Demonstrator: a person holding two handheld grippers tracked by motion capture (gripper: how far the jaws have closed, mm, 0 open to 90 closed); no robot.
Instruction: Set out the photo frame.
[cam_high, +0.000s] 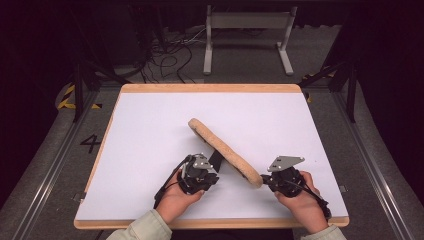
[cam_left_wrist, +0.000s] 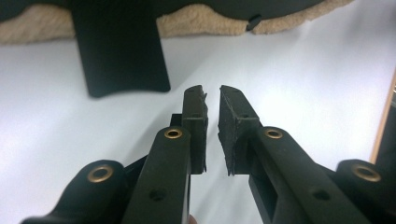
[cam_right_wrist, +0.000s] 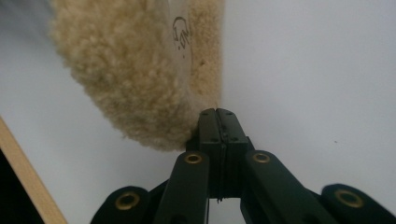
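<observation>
— Jaws first: how do they stand?

— On the right gripper (cam_right_wrist: 216, 112) they are pressed together, pinching the near edge of the fleece pad (cam_high: 225, 151). On the left gripper (cam_left_wrist: 212, 93) they stand a narrow gap apart, holding nothing.

— Where is the pad?

— Over the table's (cam_high: 150, 125) middle, nearer the front edge, tilted up on its rim. Its black strap (cam_left_wrist: 119, 51) hangs on the side facing the left gripper, which sits just beside it.

— And the hands?

— Both come in over the front edge.
</observation>
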